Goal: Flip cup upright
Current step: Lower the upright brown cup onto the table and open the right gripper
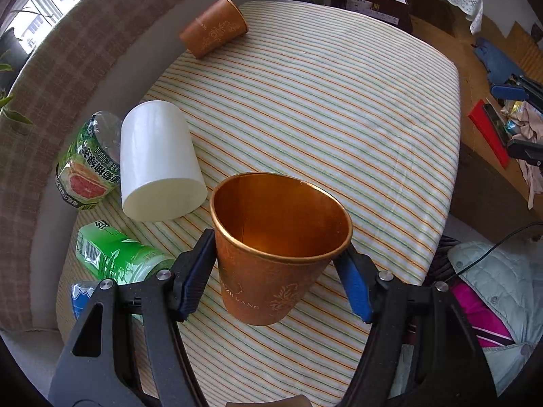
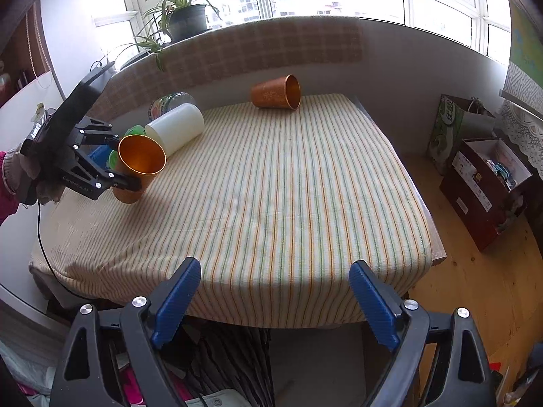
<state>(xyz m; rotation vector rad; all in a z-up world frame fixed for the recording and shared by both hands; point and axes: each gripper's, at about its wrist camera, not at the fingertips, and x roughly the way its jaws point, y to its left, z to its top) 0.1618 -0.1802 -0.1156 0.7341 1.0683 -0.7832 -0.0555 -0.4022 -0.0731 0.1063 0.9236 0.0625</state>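
My left gripper (image 1: 275, 271) is shut on an orange paper cup (image 1: 271, 257), gripping its sides just below the rim, mouth up and tilted. In the right wrist view the cup (image 2: 139, 166) hangs at the table's left side, its base at or just above the cloth, held by the left gripper (image 2: 124, 179). A second orange cup (image 1: 213, 28) lies on its side at the far edge; it also shows in the right wrist view (image 2: 276, 92). A white cup (image 1: 157, 161) lies on its side at the left. My right gripper (image 2: 275, 302) is open and empty at the table's near edge.
The table wears a striped cloth (image 2: 271, 186). Green-labelled bottles (image 1: 88, 166) (image 1: 115, 254) lie beside the white cup. A low padded wall (image 2: 237, 51) backs the table, with a potted plant (image 2: 183, 17) above. Boxes and a bag (image 2: 482, 173) stand on the floor at right.
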